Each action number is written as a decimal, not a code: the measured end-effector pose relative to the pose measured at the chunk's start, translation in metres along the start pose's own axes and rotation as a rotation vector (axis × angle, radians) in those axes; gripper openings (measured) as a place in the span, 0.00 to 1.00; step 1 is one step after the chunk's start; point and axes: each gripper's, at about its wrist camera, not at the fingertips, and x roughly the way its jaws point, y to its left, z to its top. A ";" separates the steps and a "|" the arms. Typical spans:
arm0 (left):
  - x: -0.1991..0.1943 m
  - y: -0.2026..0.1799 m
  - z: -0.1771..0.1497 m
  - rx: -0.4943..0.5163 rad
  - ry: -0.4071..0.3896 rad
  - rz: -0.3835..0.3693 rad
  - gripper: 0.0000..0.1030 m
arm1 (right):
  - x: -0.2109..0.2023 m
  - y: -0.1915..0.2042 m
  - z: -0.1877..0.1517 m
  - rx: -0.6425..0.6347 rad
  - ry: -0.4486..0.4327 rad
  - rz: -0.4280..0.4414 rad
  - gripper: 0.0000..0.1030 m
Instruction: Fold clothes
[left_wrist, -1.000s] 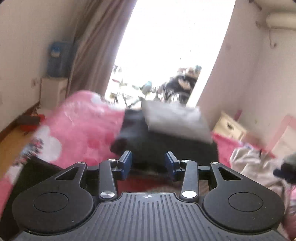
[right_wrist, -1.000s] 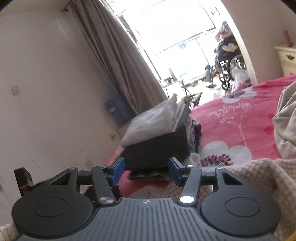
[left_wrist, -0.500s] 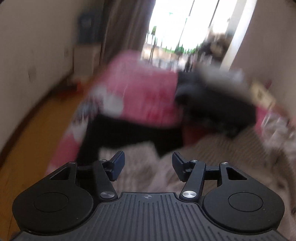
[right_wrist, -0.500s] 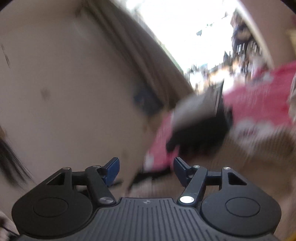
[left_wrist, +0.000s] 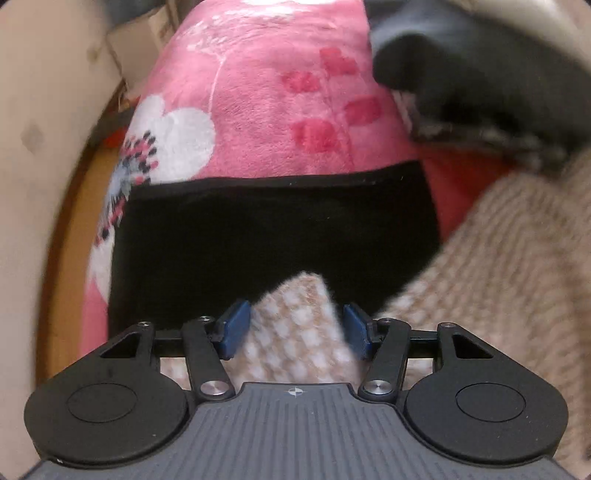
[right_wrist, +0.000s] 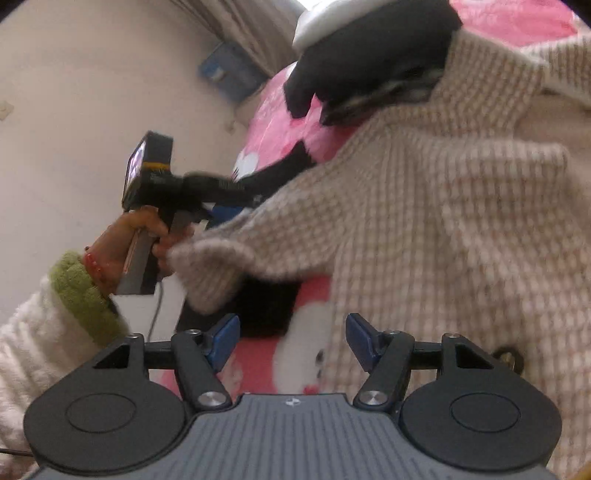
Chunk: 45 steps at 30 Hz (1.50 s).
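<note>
We have both tools down over the bed now; a second ago they pointed across the room at the window and the stack of folded clothes, so we judge one piece done and a new one begun.

At the left side of the bed, the pink blanket (left_wrist: 258, 110) hangs over the edge, and a black garment (left_wrist: 273, 229) lies flat across it. Our left gripper (left_wrist: 293, 328) points steeply down at a corner of the beige knit sweater (left_wrist: 299, 332), which pokes up between its blue pads (left_wrist: 234, 326). The jaws are closing, but a little gap shows on each side of the cloth, so we do not have it yet. In the right wrist view our left hand (right_wrist: 147, 236) holds that tool at the sweater's left edge.

Further right, the sweater (right_wrist: 461, 221) spreads wide over the blanket, crumpled and unfolded. Our right gripper (right_wrist: 293, 341) stands open over bare blanket (right_wrist: 266, 369) by the sweater's near edge, nothing between the pads.

At the far right the folded stack (left_wrist: 480, 85) sits on the bed, touching the sweater's top.

We think the next step is to pinch both corners.
</note>
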 end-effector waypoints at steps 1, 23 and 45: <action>-0.002 0.001 -0.003 -0.002 -0.012 0.003 0.48 | 0.000 0.006 0.002 -0.037 -0.038 0.004 0.65; -0.227 0.125 -0.074 -0.562 -0.717 -0.248 0.14 | 0.122 0.150 -0.041 -1.046 -0.192 -0.122 0.09; -0.097 0.262 -0.237 -0.942 -0.426 0.192 0.18 | 0.131 0.099 -0.034 -0.440 -0.065 0.147 0.51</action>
